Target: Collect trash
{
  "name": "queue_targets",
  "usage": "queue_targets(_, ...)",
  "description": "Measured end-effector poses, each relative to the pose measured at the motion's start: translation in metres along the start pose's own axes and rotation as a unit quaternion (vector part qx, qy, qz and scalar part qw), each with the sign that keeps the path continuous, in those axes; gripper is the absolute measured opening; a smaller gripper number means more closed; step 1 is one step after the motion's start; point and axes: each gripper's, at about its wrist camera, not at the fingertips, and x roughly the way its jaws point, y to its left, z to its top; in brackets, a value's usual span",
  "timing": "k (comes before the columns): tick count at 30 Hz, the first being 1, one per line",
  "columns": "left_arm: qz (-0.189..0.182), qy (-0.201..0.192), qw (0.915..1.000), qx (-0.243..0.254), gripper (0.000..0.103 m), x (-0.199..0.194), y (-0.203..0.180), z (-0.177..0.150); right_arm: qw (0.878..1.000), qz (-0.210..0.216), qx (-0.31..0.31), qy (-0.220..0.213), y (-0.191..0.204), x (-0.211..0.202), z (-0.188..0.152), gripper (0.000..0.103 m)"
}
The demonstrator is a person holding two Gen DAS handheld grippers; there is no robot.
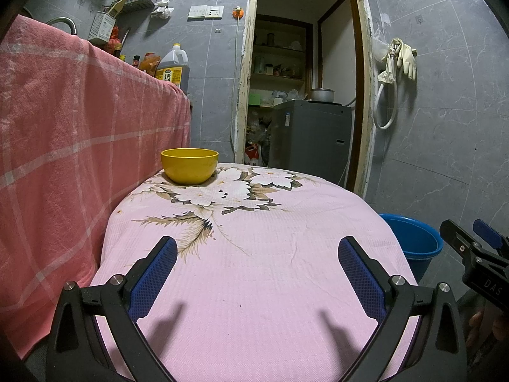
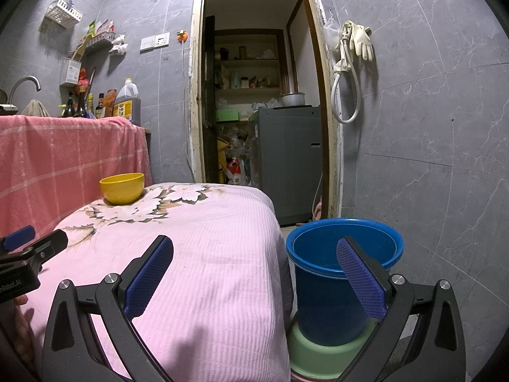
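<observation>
Beside the table, a blue bucket (image 2: 343, 273) is seen standing on a green basin (image 2: 321, 358). Farther off, a yellow bowl (image 1: 189, 165) rests on the pink floral tablecloth (image 1: 254, 286). Both the left gripper (image 1: 257, 273) and right gripper (image 2: 254, 277) are held wide open, nothing gripped.

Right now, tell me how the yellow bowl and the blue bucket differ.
The yellow bowl sits on the pink floral cloth; the blue bucket stands lower, beside the table, on a pale green base. The bowl is shallow and rounded; the bucket is tall, deeper and clearly larger. Both stand upright with open tops, and neither gripper touches them.
</observation>
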Motion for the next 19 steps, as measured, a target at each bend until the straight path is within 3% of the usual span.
queue_targets(19,0.022,-0.007,0.9997,0.004,0.099,-0.0006,-0.0036,-0.0002,1.000,0.000,0.000,0.000,0.0005,-0.0002,0.0003,0.103)
